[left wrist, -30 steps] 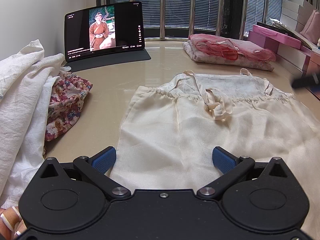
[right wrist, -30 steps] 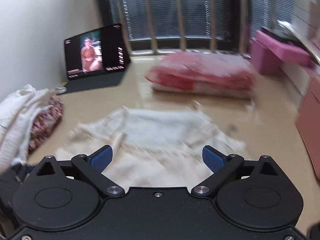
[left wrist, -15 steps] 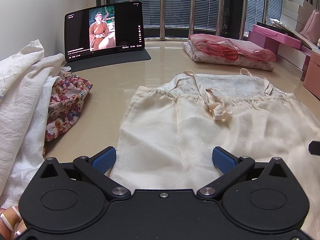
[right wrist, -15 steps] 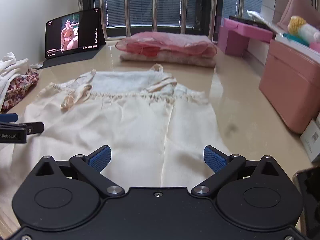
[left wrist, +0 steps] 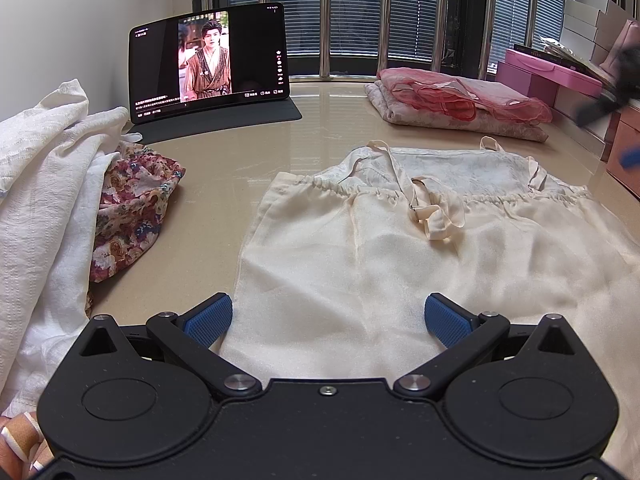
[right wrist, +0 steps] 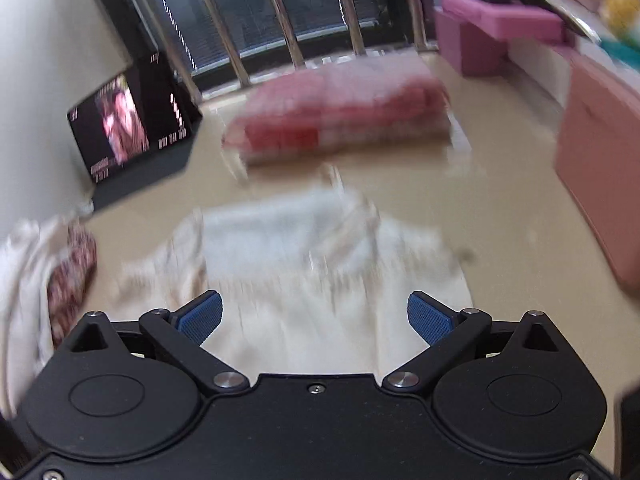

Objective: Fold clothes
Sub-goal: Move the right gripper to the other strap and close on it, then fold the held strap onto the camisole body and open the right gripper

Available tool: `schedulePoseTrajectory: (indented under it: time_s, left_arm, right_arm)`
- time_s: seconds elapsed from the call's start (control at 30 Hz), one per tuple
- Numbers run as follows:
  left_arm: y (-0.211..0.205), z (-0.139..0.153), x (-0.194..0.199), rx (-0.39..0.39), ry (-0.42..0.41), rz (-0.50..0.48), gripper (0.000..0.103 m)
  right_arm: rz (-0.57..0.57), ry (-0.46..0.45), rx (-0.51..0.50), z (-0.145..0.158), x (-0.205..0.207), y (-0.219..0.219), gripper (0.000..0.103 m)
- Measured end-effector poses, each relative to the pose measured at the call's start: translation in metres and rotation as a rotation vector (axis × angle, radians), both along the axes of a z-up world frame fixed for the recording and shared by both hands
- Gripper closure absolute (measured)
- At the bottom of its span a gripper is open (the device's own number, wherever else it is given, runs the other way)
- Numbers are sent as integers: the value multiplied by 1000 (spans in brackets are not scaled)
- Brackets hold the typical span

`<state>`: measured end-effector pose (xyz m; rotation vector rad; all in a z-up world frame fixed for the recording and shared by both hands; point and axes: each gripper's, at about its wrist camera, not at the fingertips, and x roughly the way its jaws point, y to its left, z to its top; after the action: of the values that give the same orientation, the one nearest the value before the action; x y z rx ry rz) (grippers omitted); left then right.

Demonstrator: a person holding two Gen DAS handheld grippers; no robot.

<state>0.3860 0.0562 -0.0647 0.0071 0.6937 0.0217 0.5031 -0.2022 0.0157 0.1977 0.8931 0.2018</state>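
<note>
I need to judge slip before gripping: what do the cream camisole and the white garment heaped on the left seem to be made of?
Cream camisole: looks like satin or silk, thin and smooth, with a soft sheen and shallow ripples; likely slippery. White garment: looks like a matte woven cotton, with fine raised stripes and crumpled folds; probably grippier. Neither fibre is certain.

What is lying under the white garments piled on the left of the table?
A floral garment pokes out from under the white garments. How far it reaches beneath, and whether anything else lies there, is hidden.
</note>
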Motion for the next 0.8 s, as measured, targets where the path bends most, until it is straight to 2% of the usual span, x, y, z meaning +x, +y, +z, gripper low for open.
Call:
schedulePoseTrajectory:
  time_s: [0.1,0.17,0.27,0.37,0.43,0.5,0.57,0.63,0.8]
  left_arm:
    - [0,0,0,0,0,0,0]
    - [0,0,0,0,0,0,0]
    - [0,0,0,0,0,0,0]
    - [0,0,0,0,0,0,0]
    - [0,0,0,0,0,0,0]
    - [0,0,0,0,0,0,0]
    - [0,0,0,0,0,0,0]
    - [0,0,0,0,0,0,0]
    - [0,0,0,0,0,0,0]
  right_arm:
    - [-27,41,-74,-6,38,10,4]
    - [-40,71,-119,-14,57,16,8]
    - [-75,105,-163,-28,74,23,21]
    - [-93,137,-160,-41,84,24,38]
    - [-108,153,-159,-47,88,23,54]
    - [-124,167,-162,-52,92,23,57]
    - [-135,173,-162,-56,93,22,65]
    - [-142,166,-147,-57,92,20,80]
    - [-129,147,-117,-55,88,18,92]
